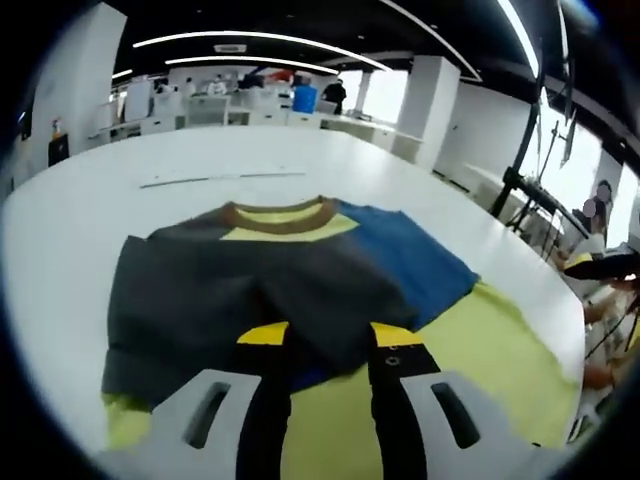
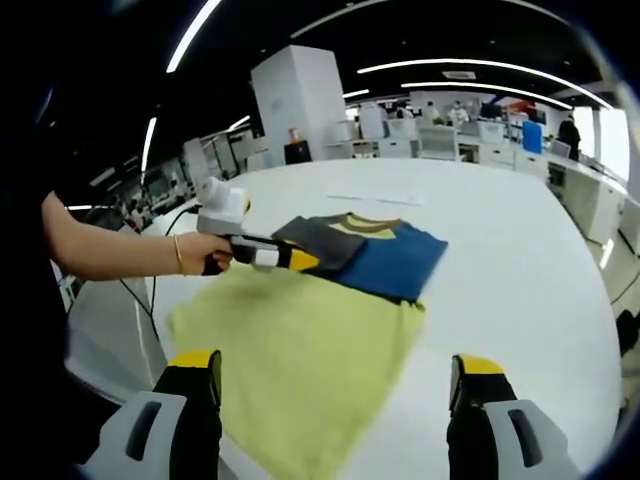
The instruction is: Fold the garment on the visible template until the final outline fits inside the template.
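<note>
Left gripper [image 1: 328, 340] pinches the shirt [image 1: 270, 290] mid-frame over the yellow template [image 1: 470, 350]; right gripper [image 2: 335, 375] hangs wide open at bottom.

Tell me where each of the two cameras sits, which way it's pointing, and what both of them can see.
Left gripper view: rides the left gripper, low over the white table, looking along its jaws closed on the dark grey sleeve of the grey, blue and yellow T-shirt.
Right gripper view: rides the right gripper, held back and higher with jaws wide apart, facing the yellow-green template cloth; the person's hand and forearm show, holding the left gripper.
Shared: shirt, template cloth, table.
</note>
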The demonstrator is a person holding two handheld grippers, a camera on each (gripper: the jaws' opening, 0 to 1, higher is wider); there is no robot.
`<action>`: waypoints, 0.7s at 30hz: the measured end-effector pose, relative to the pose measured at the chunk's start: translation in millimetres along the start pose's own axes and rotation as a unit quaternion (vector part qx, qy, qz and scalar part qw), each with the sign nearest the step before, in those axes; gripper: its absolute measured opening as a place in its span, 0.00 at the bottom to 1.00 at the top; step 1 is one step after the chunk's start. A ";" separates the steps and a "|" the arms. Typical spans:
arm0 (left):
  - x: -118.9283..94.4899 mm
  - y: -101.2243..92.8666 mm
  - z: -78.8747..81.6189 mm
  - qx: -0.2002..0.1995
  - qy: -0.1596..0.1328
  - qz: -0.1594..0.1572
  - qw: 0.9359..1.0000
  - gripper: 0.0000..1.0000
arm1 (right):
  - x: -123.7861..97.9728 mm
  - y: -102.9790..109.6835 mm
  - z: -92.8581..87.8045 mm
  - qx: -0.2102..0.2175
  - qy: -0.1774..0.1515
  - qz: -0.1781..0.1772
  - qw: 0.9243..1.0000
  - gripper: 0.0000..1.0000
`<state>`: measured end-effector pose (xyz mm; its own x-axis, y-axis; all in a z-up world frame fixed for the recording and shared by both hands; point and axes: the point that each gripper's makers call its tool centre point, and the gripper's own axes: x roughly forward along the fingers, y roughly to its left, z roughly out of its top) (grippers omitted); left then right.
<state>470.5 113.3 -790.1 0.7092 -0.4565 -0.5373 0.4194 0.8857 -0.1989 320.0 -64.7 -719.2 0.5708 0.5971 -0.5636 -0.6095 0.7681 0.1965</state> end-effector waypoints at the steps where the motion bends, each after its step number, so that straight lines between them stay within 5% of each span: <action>1: -0.1 1.0 0.2 0.001 0.001 0.003 1.000 0.22 | 0.1 -0.1 0.0 0.000 0.000 0.000 1.000 0.94; 8: -0.7 6.3 4.4 0.011 0.004 0.008 1.000 0.00 | 0.0 0.4 -1.7 -0.004 0.004 -0.003 1.000 0.94; 21: -6.3 -18.2 45.5 0.005 -0.048 -0.034 0.998 0.00 | -1.3 1.2 -3.5 -0.002 0.002 -0.004 1.000 0.93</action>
<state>484.1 96.2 -745.8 0.7300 -0.5224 -0.4407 0.4745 0.8515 -0.2233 316.6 -65.4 -720.9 0.5733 0.5905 -0.5680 -0.6072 0.7717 0.1894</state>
